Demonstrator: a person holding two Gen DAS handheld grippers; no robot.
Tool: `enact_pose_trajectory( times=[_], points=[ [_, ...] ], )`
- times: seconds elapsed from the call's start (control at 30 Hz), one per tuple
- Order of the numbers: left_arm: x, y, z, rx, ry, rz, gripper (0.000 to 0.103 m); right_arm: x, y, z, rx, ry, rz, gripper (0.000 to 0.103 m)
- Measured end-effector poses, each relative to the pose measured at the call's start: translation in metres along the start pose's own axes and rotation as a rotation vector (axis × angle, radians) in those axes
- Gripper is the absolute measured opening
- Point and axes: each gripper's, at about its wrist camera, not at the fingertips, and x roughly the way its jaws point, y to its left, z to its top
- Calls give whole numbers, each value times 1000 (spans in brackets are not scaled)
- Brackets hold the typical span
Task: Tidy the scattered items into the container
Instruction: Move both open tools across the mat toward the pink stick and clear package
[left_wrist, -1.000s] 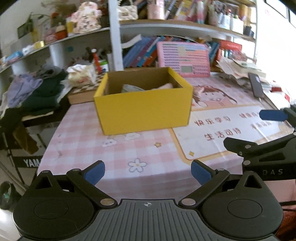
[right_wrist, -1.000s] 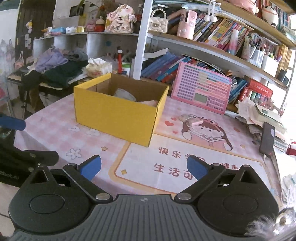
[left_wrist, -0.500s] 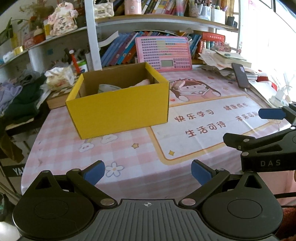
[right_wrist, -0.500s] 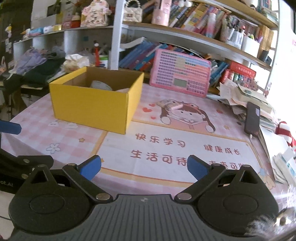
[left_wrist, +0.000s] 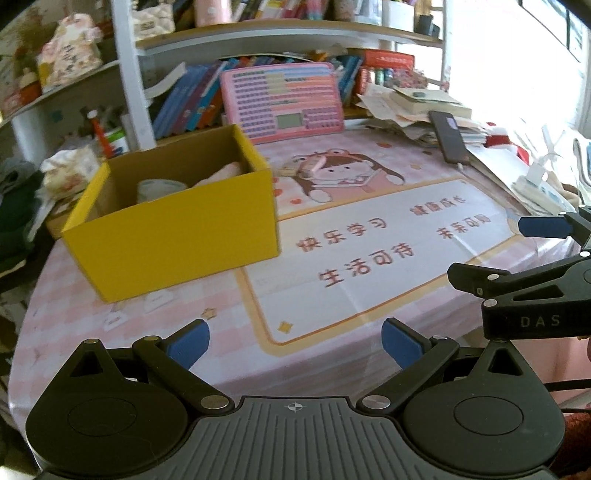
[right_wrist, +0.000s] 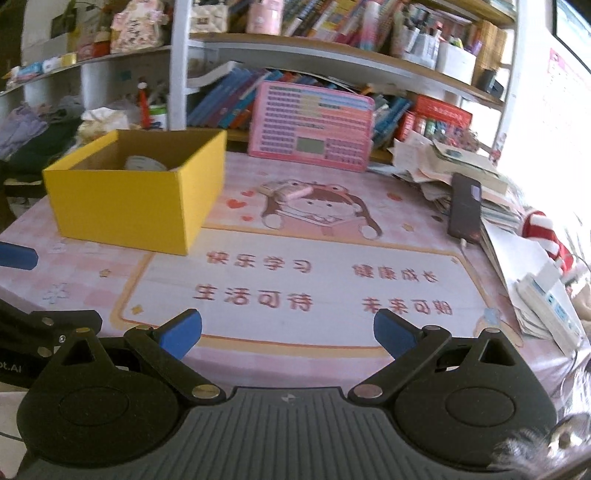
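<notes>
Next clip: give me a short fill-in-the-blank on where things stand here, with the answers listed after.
1. The cardboard box is ____ on the outside.
2. Both the left gripper and the right gripper are ____, holding nothing.
3. The small pink item lies on the mat's cartoon ____, outside the box.
4. The black phone rests against a pile of ____.

Answers: yellow; open; girl; papers

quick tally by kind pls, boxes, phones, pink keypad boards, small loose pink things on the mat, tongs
yellow box: 1
black phone: 1
pink keypad board: 1
small pink item on the mat: 1, as far as the blur allows
tongs: 2, left tongs and right tongs, both open and empty
total: 6
</notes>
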Motion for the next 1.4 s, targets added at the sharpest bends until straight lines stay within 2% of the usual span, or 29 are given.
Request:
enact_pose_trajectory(
  times=[0.5, 0.87, 1.4],
  points=[
    [52, -46, 44, 52, 28, -66, 101, 38, -67, 10, 23, 66, -74, 101],
    [92, -74, 91, 74, 5, -43, 101, 80, -118, 43, 39, 28, -57, 101],
    [145, -74, 141, 12, 3, 84, 101, 169, -149, 99, 8, 17, 147, 102]
  ],
)
